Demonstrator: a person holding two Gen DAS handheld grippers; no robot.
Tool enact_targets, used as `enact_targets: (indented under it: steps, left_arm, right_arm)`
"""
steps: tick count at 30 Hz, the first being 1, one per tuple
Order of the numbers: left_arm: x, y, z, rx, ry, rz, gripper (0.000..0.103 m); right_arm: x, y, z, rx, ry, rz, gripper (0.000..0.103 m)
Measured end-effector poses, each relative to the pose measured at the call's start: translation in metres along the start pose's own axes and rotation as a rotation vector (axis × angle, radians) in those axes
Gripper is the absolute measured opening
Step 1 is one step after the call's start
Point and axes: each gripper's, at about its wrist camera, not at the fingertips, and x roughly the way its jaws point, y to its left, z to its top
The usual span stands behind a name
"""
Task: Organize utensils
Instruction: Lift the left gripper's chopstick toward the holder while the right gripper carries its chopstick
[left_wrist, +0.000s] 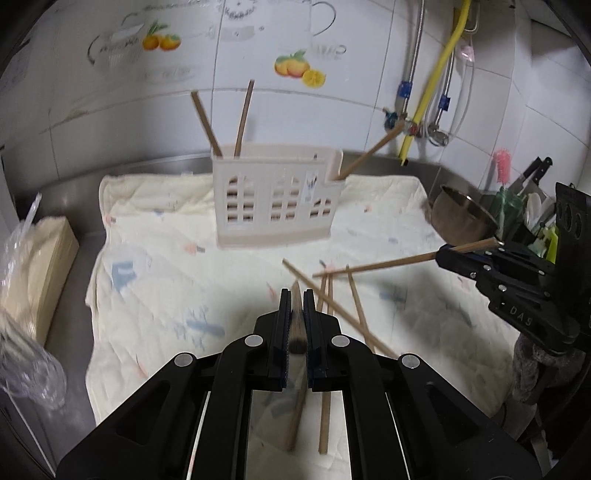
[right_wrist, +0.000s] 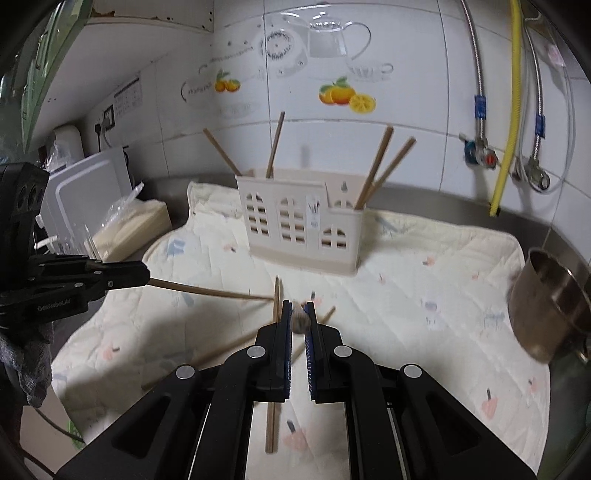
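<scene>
A beige plastic utensil holder (left_wrist: 277, 199) stands on the cloth mat (left_wrist: 155, 280), with chopsticks leaning out of its left and right compartments; it also shows in the right wrist view (right_wrist: 301, 229). My left gripper (left_wrist: 296, 295) is shut on a wooden chopstick (left_wrist: 297, 325) above the mat; from the right wrist view that gripper (right_wrist: 146, 275) holds it pointing right. My right gripper (right_wrist: 299, 306) is shut on another chopstick (right_wrist: 301, 319); in the left wrist view it (left_wrist: 443, 254) holds the stick (left_wrist: 388, 264) pointing left. Several loose chopsticks (left_wrist: 354, 306) lie on the mat.
A steel pot (right_wrist: 546, 306) sits at the mat's right edge. A tissue pack (left_wrist: 40, 266) and clear plastic lie left. Knives and brushes (left_wrist: 517, 192) stand at far right. Hoses and valves (right_wrist: 506, 147) hang on the tiled wall.
</scene>
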Motion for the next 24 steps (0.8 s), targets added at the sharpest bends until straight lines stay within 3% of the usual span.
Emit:
enact_targets:
  steps: [13, 24]
  left_arm:
    - [-0.012, 0.001, 0.084, 0.062, -0.087, 0.017, 0.005]
    - [-0.036, 0.004, 0.169, 0.072, -0.281, 0.085, 0.005]
  right_arm:
    - [-0.008, -0.017, 0.085, -0.054, -0.075, 0.007, 0.006]
    - [-0.006, -0.028, 0.148, -0.077, -0.144, -0.013, 0.006]
